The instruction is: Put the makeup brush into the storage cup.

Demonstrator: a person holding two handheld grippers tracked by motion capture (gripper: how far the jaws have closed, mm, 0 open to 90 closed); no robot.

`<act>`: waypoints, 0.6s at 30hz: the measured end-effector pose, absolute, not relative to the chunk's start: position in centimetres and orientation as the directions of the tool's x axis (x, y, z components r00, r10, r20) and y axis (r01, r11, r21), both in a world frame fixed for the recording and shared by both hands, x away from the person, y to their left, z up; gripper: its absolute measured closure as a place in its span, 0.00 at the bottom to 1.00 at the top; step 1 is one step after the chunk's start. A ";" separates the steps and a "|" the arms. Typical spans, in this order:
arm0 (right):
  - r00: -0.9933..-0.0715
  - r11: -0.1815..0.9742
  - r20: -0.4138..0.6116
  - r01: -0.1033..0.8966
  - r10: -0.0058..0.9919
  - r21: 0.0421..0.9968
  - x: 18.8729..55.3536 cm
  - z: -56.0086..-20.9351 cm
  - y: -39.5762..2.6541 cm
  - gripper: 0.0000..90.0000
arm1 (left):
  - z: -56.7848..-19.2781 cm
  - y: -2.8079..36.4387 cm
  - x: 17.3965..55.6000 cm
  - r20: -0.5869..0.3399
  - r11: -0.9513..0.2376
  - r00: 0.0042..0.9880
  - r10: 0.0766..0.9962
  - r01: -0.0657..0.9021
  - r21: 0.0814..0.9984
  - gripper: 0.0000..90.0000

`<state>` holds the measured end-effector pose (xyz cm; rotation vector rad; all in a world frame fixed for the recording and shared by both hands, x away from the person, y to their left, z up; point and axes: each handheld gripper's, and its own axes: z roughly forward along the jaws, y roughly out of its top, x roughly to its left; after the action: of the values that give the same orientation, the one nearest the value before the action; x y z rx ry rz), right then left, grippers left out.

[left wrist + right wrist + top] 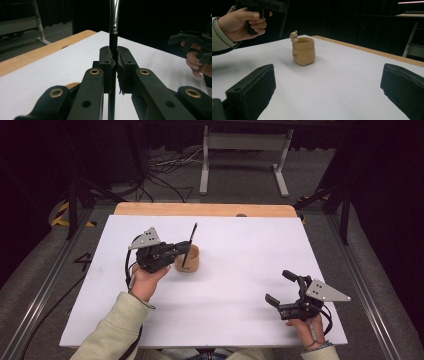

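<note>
- Where the white bench (225, 285) begins at its left side, bare surface, with the wooden edge (205, 210) along the far side.
- Left of centre, raised over the bench: left gripper (184, 247), held in a hand (145, 282) with a pale sleeve (112, 330) behind it.
- Jaws pressed together on a thin black brush (189, 246); pinched at the dark handle, seen between the pads (107, 61) in the left gripper view, with the silver ferrule (114, 15) rising just above them.
- Brush nearly upright, slightly tilted, lower end down inside the cup's mouth; upper end sticking up above the gripper.
- Just right of that gripper: small tan sack-shaped cup (188, 260), upright on the bench, a small round figure (294, 36) perched at its rim.
- Right of the cup: open white bench, well apart from both hands.
- Near the right front corner: right gripper (282, 287), held low in the other hand (305, 322), jaws spread wide, nothing between them, pointed toward the cup.
</note>
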<state>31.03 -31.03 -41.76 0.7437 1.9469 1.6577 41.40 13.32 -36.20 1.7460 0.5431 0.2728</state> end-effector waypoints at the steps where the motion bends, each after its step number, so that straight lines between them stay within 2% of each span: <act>1: -0.741 0.120 -0.007 0.099 0.672 0.988 31.0 -41.8 -31.0 0.01 | -36.2 13.3 41.4 -0.106 -0.159 0.858 0.502 0.212 0.964 0.92; 6: -0.737 0.111 -0.001 0.100 0.676 0.989 31.0 -41.7 -31.1 0.01 | -36.1 13.0 41.7 -0.108 -0.148 0.853 0.511 0.211 0.966 0.92; 11: -0.738 0.114 -0.004 0.099 0.675 0.989 31.0 -41.7 -31.1 0.01 | -36.0 12.3 41.6 -0.054 -0.154 0.843 0.536 0.161 0.975 0.92; 18: -0.737 0.109 -0.001 0.098 0.676 0.989 31.0 -41.6 -31.2 0.01 | -35.9 11.8 42.1 -0.055 -0.133 0.825 0.563 0.156 0.979 0.92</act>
<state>30.98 -31.23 -41.65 0.7519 1.9338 1.6677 42.11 11.81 -35.85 1.6937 0.5651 0.3838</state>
